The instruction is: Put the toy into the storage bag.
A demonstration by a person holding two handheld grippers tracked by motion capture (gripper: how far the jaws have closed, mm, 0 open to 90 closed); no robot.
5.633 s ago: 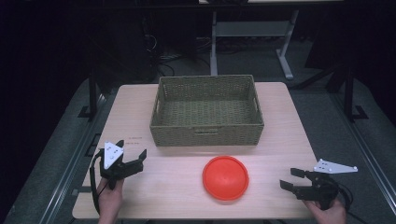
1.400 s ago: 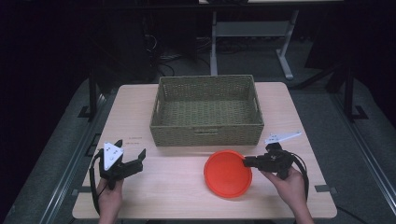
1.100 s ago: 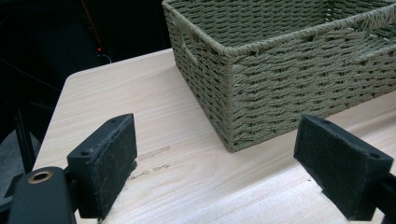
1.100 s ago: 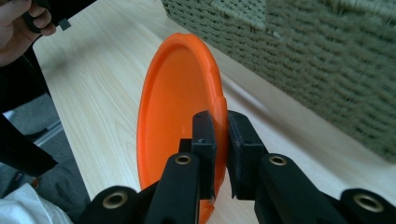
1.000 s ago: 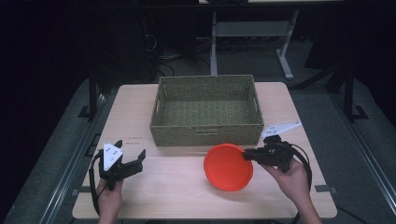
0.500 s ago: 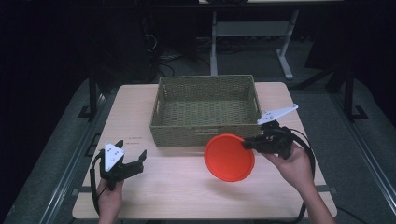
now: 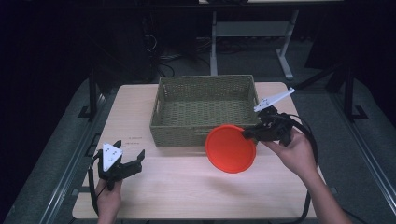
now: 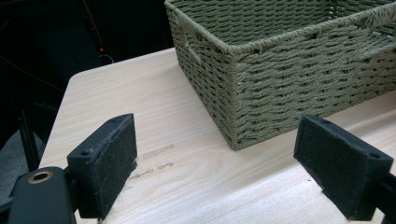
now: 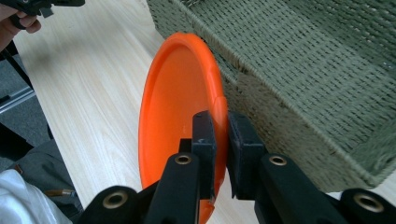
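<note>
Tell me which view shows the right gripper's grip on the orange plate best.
The right gripper view: the right gripper has both jaws clamped on the orange plate's rim, seen close up. The high view shows the plate whole, lifted and tilted in front of the basket, but the grip is small there. The left gripper view faces the basket.

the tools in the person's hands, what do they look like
Both are black two-jaw tools. The left tool carries a grey three-cornered plate on top, and so does the right tool; a black cable trails from each. Up close, the jaw pads are flat black blocks with a felt-like face, and brass-coloured rivets sit at the joints. Both forearms are bare; no sleeves show.
</note>
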